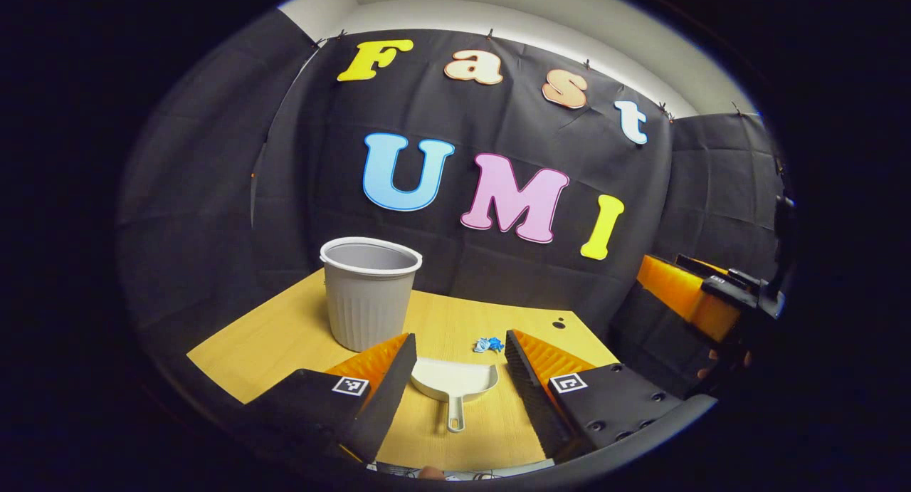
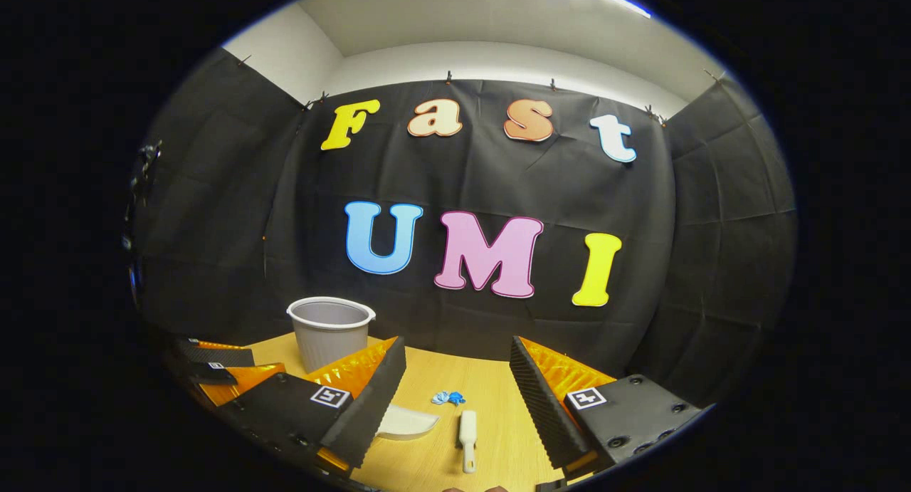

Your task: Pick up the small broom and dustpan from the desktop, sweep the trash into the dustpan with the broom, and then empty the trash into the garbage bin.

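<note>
Both grippers (image 1: 459, 367) (image 2: 455, 392) spread and empty above desk (image 1: 270, 342); dustpan (image 1: 453, 379) and broom (image 2: 467, 435) lying flat, likely light, stiff plastic, best pinched by handles.

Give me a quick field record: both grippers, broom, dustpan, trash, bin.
left gripper: open, above the dustpan, holding nothing
right gripper: open, empty
dustpan: flat on desktop, handle toward the camera
broom: lying on desktop, untouched
trash: small blue scrap, just beyond the dustpan
bin: upright, back left of desktop
</note>
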The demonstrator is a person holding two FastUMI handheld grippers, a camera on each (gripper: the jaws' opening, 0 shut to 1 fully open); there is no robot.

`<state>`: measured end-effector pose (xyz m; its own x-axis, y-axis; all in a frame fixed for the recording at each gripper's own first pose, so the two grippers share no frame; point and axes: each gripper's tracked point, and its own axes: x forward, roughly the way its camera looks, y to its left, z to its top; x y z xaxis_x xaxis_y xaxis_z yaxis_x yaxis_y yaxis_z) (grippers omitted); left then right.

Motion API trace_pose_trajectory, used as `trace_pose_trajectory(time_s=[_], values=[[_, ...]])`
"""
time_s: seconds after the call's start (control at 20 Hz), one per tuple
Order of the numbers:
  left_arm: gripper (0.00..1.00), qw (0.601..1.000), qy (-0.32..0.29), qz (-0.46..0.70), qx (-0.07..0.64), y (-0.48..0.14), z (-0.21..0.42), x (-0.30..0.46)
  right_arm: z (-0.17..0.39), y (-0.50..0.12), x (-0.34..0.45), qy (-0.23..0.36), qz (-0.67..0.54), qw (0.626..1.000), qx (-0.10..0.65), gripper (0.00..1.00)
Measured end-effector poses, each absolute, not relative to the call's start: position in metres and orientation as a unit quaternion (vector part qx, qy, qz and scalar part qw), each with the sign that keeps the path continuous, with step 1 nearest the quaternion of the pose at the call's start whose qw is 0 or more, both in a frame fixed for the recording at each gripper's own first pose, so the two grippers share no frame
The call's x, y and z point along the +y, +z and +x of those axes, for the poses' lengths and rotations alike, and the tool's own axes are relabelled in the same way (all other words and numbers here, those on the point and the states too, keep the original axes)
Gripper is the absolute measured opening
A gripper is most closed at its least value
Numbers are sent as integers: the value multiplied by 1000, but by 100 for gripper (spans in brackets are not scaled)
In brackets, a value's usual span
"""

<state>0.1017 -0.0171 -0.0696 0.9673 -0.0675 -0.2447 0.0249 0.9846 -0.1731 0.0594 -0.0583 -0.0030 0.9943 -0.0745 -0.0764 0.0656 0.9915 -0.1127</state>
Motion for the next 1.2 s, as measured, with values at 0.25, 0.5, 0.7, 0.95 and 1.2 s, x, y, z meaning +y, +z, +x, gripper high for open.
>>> trace_pose_trajectory(time_s=[0.25,0.5,0.7,0.95,1.2], values=[[75,969,-56,-108,215,-136,135,-40,88,-15,-82,-27,-64,996,50,94],[77,920,-44,-125,369,-224,153,-55,111,-38,-108,-14,-55,996,65,94],[77,890,-28,-105,442,-272,166,-61,130,-56,-124,9,-27,997,78,94],[77,823,-15,-96,559,-319,187,-76,151,-91,-147,42,-6,993,107,94],[78,769,22,-33,638,-347,201,-62,158,-105,-174,55,25,991,122,94]])
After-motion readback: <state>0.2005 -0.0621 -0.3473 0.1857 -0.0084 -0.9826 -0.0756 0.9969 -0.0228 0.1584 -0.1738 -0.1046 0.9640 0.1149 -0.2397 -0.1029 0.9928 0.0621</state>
